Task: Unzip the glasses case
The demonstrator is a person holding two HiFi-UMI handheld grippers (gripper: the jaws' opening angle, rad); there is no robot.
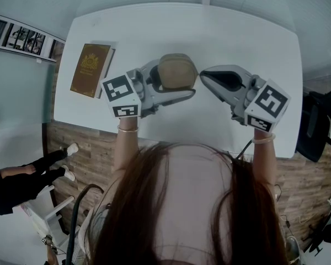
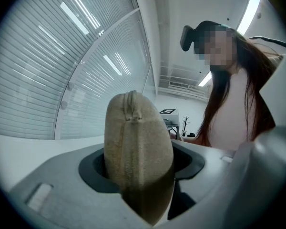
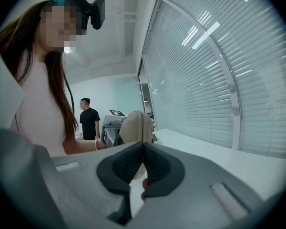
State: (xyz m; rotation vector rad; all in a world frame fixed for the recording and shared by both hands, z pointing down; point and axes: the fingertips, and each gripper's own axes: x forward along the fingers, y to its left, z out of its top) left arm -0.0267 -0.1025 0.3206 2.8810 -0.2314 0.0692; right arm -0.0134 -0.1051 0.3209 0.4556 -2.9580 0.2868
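Table (image 1: 209, 26): one, white with rounded corners; it fills the upper half of the head view.
Wearer: one person, long dark hair (image 1: 182, 203) at 6 o'clock in the head view, with a forearm running up to each gripper.
Bystanders: one in dark clothes (image 3: 89, 118), far behind in the right gripper view; whether the dark-clad legs (image 1: 22, 181) at 8 o'clock in the head view are the same person cannot be told.
Grippers: two, grey, each with a marker cube.
Left gripper (image 1: 179, 84) (image 2: 143, 175): enters from 8 o'clock. Its jaws are spread only as wide as the case and clamp it across its two broad faces.
Right gripper (image 1: 204, 75) (image 3: 143, 147): enters from 4 o'clock with its jaws pressed together, tips meeting. The tips sit right at the case's 3 o'clock end. Whether they pinch a zip pull there cannot be told.
Book (image 1: 90, 69): one, brown cover with a gold emblem, lying flat at 10 o'clock on the table, well apart from the grippers.
Glasses case (image 1: 176, 70) (image 2: 136, 151) (image 3: 136, 125): one, tan, coarse fabric, a rounded oval pouch. It is held on edge over the table's middle, between the two grippers.
Zip (image 2: 130, 104): one seam along the case's narrow edge, at 12 o'clock in the left gripper view, closed where visible.
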